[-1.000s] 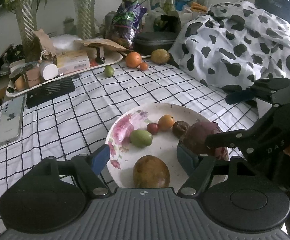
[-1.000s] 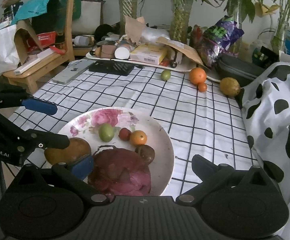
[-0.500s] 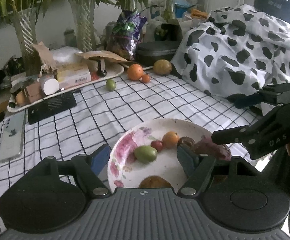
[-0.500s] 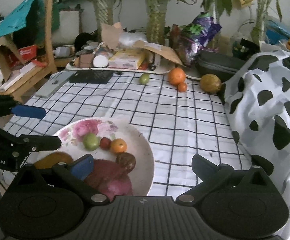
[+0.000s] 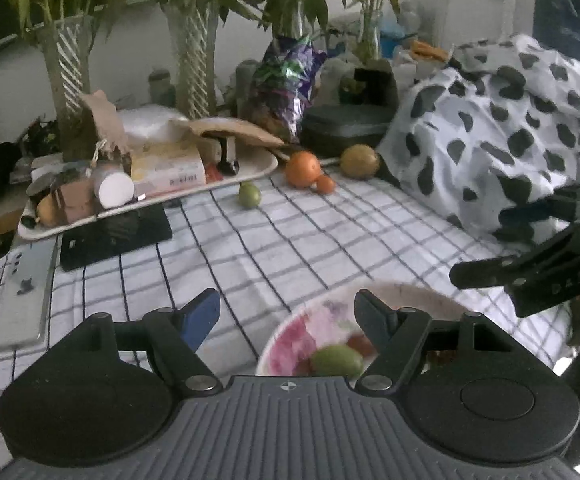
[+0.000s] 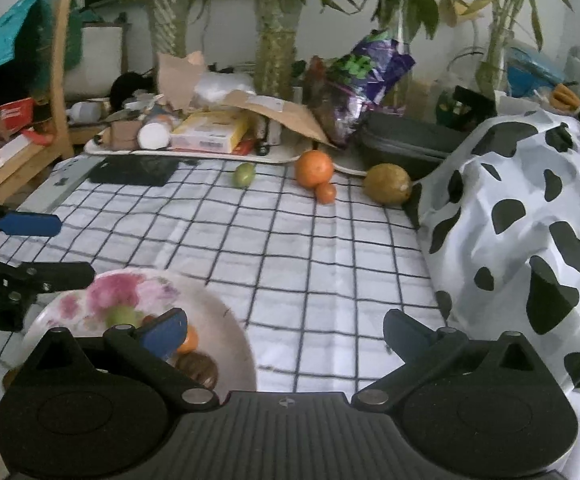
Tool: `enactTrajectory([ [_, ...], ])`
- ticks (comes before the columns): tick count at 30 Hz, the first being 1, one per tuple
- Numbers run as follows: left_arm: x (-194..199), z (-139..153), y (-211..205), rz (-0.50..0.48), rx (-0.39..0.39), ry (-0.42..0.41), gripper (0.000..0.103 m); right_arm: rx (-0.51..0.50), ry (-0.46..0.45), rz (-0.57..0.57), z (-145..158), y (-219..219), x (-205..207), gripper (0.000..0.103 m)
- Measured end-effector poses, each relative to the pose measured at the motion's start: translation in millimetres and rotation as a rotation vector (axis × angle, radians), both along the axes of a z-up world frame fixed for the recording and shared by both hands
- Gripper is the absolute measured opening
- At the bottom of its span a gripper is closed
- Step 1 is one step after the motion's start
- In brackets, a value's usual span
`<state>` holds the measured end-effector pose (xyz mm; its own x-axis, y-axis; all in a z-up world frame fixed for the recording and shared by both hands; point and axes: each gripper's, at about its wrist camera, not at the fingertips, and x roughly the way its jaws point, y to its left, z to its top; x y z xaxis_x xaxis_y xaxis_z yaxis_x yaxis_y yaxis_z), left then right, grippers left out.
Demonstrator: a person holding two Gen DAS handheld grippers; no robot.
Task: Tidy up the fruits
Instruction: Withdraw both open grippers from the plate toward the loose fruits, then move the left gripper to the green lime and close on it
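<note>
A floral plate [image 5: 406,291] lies at the near edge of the checked tablecloth, mostly behind my left gripper's body, with a green fruit [image 5: 336,360] showing on it. In the right wrist view the plate [image 6: 232,328] holds a green fruit [image 6: 122,315], an orange one [image 6: 190,340] and a dark one [image 6: 198,364]. At the far side lie a large orange [image 6: 314,168], a small red-orange fruit [image 6: 325,192], a green fruit [image 6: 244,175] and a yellow-brown fruit [image 6: 388,184]. My left gripper [image 5: 286,316] and right gripper [image 6: 286,330] are both open and hold nothing.
A white tray [image 5: 258,168] of boxes and jars, a black pad [image 5: 114,236] and a phone [image 5: 24,284] sit at the far left. A cow-print cloth [image 6: 530,208] heaps up on the right. Potted plants line the back; a wooden chair [image 6: 56,80] stands at the left.
Both grippers have drawn back from the plate. It has slid toward the bottom of both views, and the purple fruit and the brown fruit on it are now hidden.
</note>
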<state>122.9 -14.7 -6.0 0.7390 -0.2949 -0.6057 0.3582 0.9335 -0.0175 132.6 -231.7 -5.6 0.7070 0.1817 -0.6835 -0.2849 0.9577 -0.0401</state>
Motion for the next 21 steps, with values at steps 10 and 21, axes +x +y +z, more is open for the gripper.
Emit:
enactTrajectory([
  [10, 38, -9, 2, 0.014, -0.016, -0.005, 0.073, -0.014, -0.006, -0.047, -7, -1, 40, 0.103],
  [21, 73, -19, -2, -0.006, -0.001, -0.013, 0.073, -0.038, -0.007, -0.047, -16, 3, 82, 0.103],
])
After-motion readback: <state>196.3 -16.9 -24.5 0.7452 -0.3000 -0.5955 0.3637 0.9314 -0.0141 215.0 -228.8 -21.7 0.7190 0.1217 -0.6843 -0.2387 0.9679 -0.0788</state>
